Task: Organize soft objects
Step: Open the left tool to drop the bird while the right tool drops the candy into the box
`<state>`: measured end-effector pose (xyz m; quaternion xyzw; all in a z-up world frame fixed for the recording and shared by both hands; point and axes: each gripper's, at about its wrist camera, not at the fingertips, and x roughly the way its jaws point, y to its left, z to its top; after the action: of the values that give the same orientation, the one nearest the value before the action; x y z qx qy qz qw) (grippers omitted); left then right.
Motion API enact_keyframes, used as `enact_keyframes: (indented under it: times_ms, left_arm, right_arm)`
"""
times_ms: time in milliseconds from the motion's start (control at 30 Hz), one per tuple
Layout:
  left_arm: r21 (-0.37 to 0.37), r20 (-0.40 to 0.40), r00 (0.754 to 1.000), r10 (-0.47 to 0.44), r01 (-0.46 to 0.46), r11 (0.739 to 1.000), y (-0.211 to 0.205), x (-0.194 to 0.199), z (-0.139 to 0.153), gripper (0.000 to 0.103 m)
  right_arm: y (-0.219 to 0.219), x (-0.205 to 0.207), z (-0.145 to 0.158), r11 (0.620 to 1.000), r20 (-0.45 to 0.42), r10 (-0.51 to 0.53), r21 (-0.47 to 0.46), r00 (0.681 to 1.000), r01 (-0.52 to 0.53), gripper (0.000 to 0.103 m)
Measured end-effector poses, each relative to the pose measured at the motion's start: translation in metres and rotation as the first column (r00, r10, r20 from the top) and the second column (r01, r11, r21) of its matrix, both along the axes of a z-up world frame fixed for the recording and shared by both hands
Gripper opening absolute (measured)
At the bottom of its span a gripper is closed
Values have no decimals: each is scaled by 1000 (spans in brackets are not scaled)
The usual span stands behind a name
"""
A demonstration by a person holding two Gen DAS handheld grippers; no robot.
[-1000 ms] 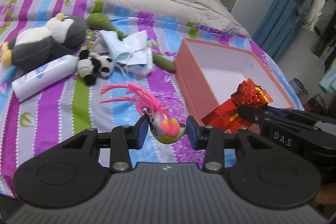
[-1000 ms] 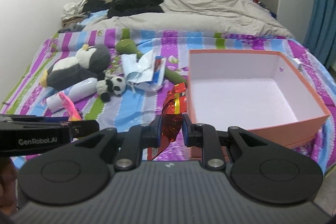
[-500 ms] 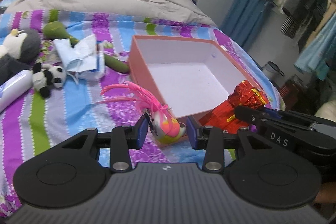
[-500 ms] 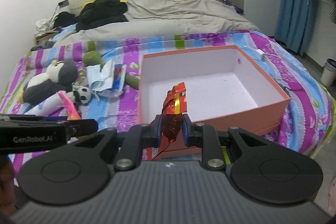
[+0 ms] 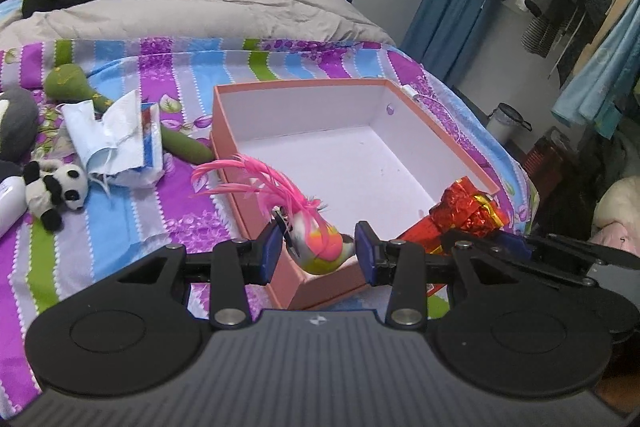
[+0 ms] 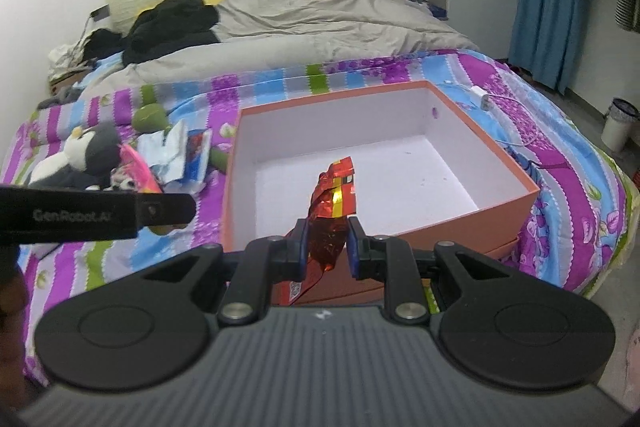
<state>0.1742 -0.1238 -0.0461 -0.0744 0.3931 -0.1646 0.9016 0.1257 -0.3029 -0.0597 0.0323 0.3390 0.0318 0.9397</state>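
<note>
My left gripper [image 5: 316,247] is shut on a pink feathered toy bird [image 5: 318,239], held over the near left corner of the open orange box [image 5: 224,131]. My right gripper [image 6: 327,243] is shut on a red foil packet [image 6: 334,195], held just above the near wall of the orange box [image 6: 448,223]. The packet also shows in the left wrist view [image 5: 468,207]. The box's white inside holds nothing.
On the striped bedspread left of the box lie a small panda plush [image 5: 56,187], a crumpled white and blue packet [image 5: 116,143], a green plush [image 5: 80,87] and a penguin plush [image 6: 84,155]. A grey duvet [image 6: 320,23] and black clothes [image 6: 172,23] lie behind.
Both grippers have moved right and forward with their loads, from beside the box to over its near edge. The box now sits centred in both views.
</note>
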Motion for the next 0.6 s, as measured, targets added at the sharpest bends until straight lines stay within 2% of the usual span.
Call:
enact_keyframes:
  times_ms: [267, 400, 600]
  left_arm:
    - [11, -20, 999, -36, 36, 999, -30, 52, -4, 46]
    - [0, -48, 998, -47, 47, 999, -41, 82, -11, 46]
    - [23, -94, 994, -61, 64, 998, -57, 124, -29, 46]
  right_arm:
    - [-28, 41, -6, 997, -11, -59, 52, 998, 60, 23]
    - [-36, 65, -11, 997, -20, -57, 59, 998, 58, 23]
    - [-45, 100, -30, 996, -68, -41, 70, 997, 46, 23]
